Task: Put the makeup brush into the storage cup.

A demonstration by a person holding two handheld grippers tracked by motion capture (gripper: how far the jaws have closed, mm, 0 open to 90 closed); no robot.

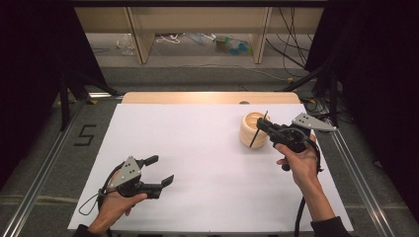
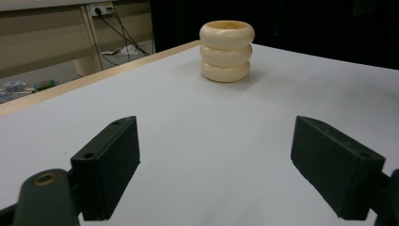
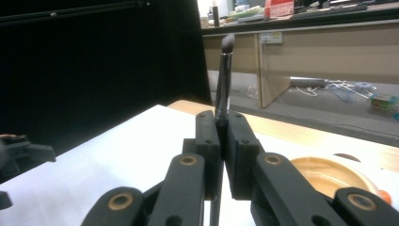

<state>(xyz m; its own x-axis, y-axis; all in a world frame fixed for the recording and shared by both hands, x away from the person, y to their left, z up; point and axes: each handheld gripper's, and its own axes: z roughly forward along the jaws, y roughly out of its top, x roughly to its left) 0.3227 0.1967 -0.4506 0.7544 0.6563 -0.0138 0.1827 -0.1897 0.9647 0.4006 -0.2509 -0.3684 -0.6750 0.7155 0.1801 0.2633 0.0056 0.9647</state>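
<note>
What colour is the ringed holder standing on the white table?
Cream: the ribbed three-ring wooden holder has a warmer tan rim, clearest in the left gripper view.

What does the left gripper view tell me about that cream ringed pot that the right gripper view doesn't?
The left gripper view alone shows the cream ribbed holder from the side: three stacked bulging rings, standing upright on the white table sheet, framed by two wide-apart black jaws. The right gripper view alone shows a slim black brush with a dark bristle tip, pinched upright between the right gripper and its closed jaws, plus a glimpse down into the holder's tan hollow. Both share the holder, the white sheet and the table's pale wooden edge.
</note>
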